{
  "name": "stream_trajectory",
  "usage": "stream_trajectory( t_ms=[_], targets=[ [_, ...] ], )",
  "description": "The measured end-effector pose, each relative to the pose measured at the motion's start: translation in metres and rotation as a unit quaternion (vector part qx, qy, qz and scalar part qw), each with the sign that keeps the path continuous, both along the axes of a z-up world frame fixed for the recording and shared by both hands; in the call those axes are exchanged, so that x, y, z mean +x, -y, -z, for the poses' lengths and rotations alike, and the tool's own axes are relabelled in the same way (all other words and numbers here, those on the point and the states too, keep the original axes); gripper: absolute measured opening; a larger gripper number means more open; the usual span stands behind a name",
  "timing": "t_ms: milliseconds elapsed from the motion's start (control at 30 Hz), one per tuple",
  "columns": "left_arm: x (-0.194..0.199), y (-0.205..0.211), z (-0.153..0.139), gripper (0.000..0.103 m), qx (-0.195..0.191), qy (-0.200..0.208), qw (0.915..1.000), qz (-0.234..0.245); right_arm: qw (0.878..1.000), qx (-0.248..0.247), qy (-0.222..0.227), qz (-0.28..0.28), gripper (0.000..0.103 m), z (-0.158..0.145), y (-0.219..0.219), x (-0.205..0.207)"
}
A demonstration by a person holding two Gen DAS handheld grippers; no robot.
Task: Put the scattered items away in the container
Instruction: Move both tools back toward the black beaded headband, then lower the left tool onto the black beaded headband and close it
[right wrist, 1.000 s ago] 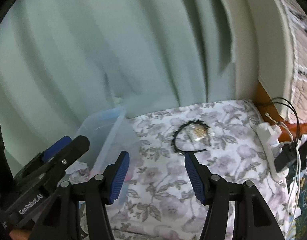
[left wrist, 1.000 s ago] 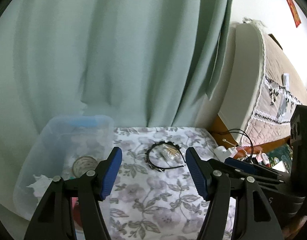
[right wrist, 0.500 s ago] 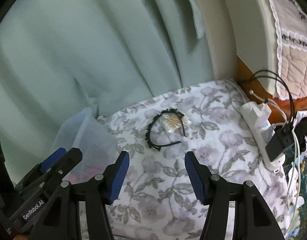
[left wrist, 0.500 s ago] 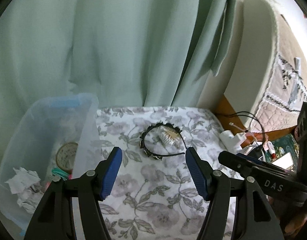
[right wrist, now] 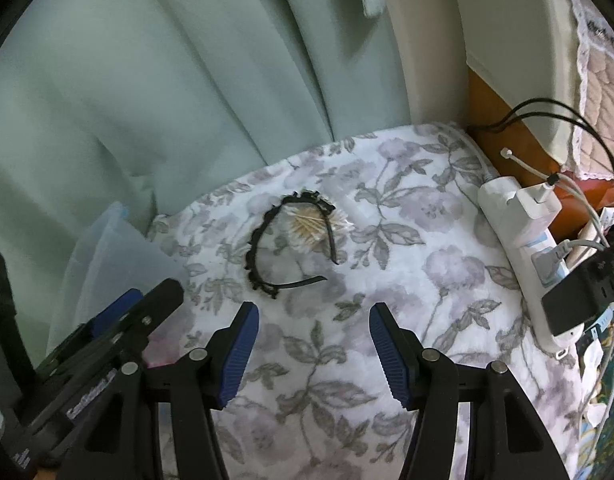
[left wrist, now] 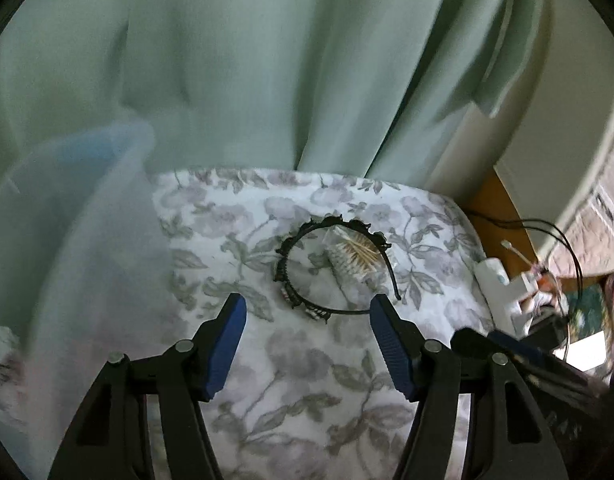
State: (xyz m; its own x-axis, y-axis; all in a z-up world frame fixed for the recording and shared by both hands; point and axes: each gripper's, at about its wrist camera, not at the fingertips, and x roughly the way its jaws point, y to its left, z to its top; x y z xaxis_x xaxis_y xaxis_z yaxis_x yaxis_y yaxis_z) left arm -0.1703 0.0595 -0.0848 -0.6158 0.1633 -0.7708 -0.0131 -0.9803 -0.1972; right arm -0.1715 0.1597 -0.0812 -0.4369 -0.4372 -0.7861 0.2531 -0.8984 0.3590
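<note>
A black toothed headband [left wrist: 291,280] lies on the floral cloth [left wrist: 307,360], with a clear packet of cotton swabs [left wrist: 355,256] inside its curve. Both show in the right wrist view too: headband [right wrist: 263,256], swabs [right wrist: 307,228]. A translucent plastic container [left wrist: 87,240] stands at the left; its wall shows in the right wrist view [right wrist: 107,264]. My left gripper [left wrist: 307,344] is open and empty, just short of the headband. My right gripper [right wrist: 313,356] is open and empty, a little nearer me than the headband.
A green curtain [left wrist: 267,60] hangs behind the cloth. A white power strip [right wrist: 523,240] with plugs and cables lies along the right edge. A bed with a quilted cover [right wrist: 603,92] stands at the far right.
Both grippers have moved forward and down toward the headband, which now looks larger and closer. The container has slid to the left edge of the left wrist view. Both stay open.
</note>
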Motion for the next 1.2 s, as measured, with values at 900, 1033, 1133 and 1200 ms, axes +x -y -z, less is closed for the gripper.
stream_trajectory(
  t_ms=[900,1033,1133,1200],
  targets=[
    [-0.086,0.005,0.092,0.03,0.017,0.086,0.9952,-0.043,0.998,0.04,0.049,0.004,0.062,0.056,0.008,-0.043],
    [-0.088,0.002,0.093,0.021,0.017,0.084,0.9955,-0.041,0.998,0.042,0.054,0.006,0.062,0.06,0.008,-0.044],
    [-0.087,0.003,0.092,0.02,0.018,0.081,0.9956,-0.043,0.998,0.043,0.054,0.005,0.062,0.061,0.008,-0.044],
    [-0.085,0.003,0.09,0.017,0.023,0.076,0.9959,-0.045,0.998,0.044,0.055,0.007,0.062,0.062,0.007,-0.044]
  ],
)
